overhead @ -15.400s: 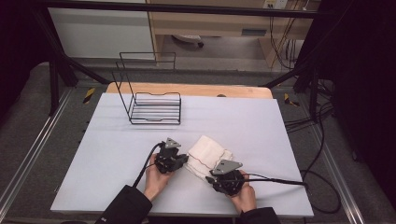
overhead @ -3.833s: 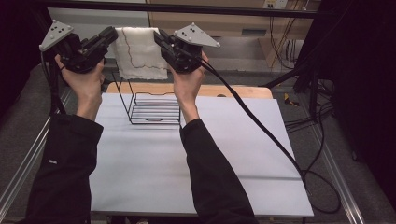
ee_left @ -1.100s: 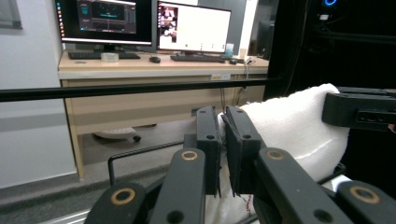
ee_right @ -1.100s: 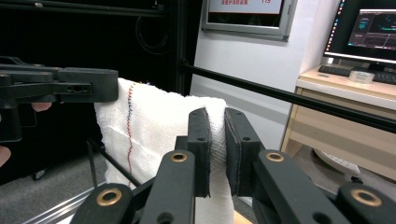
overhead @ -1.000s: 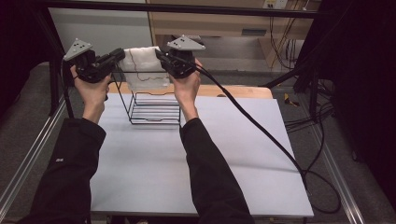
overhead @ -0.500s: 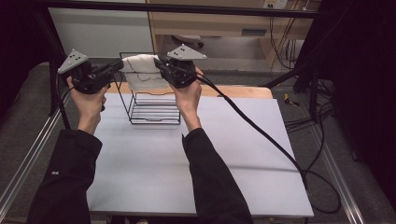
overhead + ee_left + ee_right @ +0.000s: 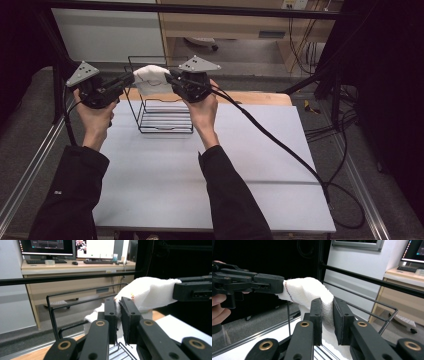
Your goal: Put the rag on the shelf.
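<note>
Both jaws pinch towel [image 7: 150, 77] | left gripper [image 7: 121, 82] | right gripper [image 7: 172, 79]

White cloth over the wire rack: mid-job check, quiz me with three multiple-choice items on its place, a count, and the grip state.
1. Where is the white cloth?
A. flat on the table
B. held up above the wire rack
C. on the floor
2. How many hand-held grippers pinch it?
A. none
B. one
C. two
3. How do the right hand-held gripper jaws stand?
A. shut on cloth
B. wide open
C. shut on a rack wire

Answers: 1 B, it hangs between the hands over the rack. 2 C, the left hand-held gripper clamps one end too. 3 A, cloth is pressed between them.
</note>
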